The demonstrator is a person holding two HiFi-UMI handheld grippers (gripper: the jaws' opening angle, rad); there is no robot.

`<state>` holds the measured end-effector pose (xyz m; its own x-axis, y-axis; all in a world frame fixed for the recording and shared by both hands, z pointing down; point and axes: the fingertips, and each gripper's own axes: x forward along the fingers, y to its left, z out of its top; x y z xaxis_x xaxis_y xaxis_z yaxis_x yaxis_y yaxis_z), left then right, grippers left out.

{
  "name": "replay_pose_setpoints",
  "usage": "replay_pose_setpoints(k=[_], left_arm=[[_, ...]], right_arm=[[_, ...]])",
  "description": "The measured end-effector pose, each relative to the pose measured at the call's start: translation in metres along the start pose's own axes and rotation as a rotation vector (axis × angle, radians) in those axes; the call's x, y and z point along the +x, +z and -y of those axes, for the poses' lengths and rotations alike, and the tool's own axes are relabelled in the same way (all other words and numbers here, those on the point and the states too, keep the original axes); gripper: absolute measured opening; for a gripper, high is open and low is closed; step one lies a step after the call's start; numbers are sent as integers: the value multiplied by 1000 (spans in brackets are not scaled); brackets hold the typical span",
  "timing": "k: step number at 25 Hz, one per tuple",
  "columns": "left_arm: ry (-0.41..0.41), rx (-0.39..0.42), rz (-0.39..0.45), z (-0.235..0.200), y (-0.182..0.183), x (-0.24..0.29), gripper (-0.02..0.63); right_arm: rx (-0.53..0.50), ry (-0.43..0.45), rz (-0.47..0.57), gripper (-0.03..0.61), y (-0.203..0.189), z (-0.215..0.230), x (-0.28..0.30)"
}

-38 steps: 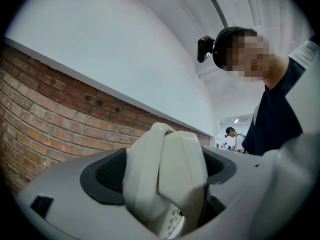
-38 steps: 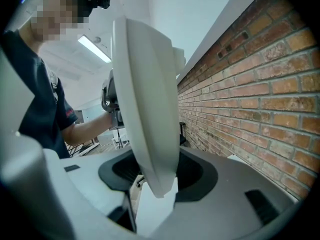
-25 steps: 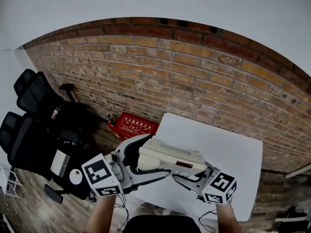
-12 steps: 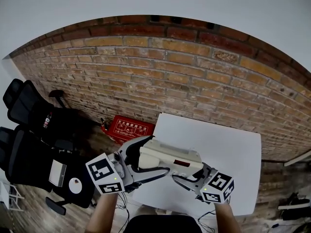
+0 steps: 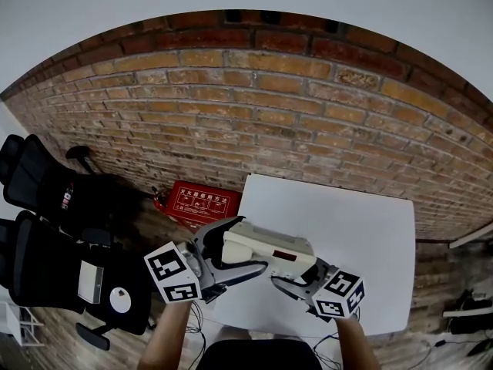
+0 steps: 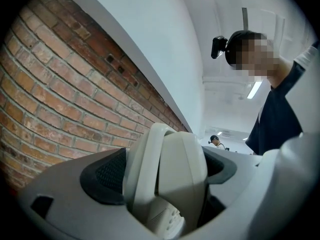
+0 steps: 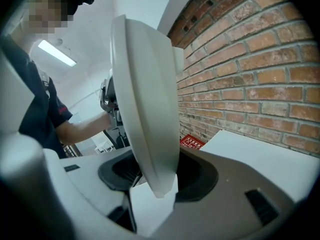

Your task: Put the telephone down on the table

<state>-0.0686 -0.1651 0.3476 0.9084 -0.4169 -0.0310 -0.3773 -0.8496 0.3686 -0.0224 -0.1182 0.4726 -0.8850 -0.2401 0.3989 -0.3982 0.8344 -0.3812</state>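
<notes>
A cream desk telephone (image 5: 266,251) hangs level between my two grippers, above the near left part of the white table (image 5: 362,237). My left gripper (image 5: 248,247) is shut on its left end. The handset end (image 6: 172,179) fills the space between those jaws in the left gripper view. At the telephone's right end my right gripper (image 5: 296,276) is also shut. In the right gripper view the telephone's pale body (image 7: 145,109) stands on edge between the jaws, with the table top (image 7: 260,149) beyond. Whether the telephone touches the table I cannot tell.
A brick wall (image 5: 308,106) runs behind the table. On the wooden floor to the left lie a red box (image 5: 204,199) and cables. Black office chairs (image 5: 54,230) stand at far left. A person (image 6: 215,140) stands far off in the left gripper view.
Both grippers have sunk toward the table with the telephone held between them, and both have rolled a little. The grip on each end looks the same.
</notes>
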Motion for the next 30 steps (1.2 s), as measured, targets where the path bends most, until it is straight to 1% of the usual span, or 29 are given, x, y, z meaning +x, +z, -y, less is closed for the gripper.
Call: replay_pose_setpoints(k=[8, 13, 17, 24, 30], left_arm=[[-11, -85, -29, -32, -31, 1, 459], [-19, -129, -70, -45, -55, 7, 459], [-14, -165, -81, -55, -72, 9, 459], [-8, -194, -94, -68, -93, 7, 459], [-12, -228, -125, -79, -110, 4, 456]], right_arm=[[82, -7, -39, 198, -26, 17, 21], [144, -3, -59, 198, -48, 24, 29], [174, -1, -84, 198, -63, 31, 34], [215, 12, -112, 198, -82, 37, 47], [249, 33, -139, 198, -95, 40, 58]])
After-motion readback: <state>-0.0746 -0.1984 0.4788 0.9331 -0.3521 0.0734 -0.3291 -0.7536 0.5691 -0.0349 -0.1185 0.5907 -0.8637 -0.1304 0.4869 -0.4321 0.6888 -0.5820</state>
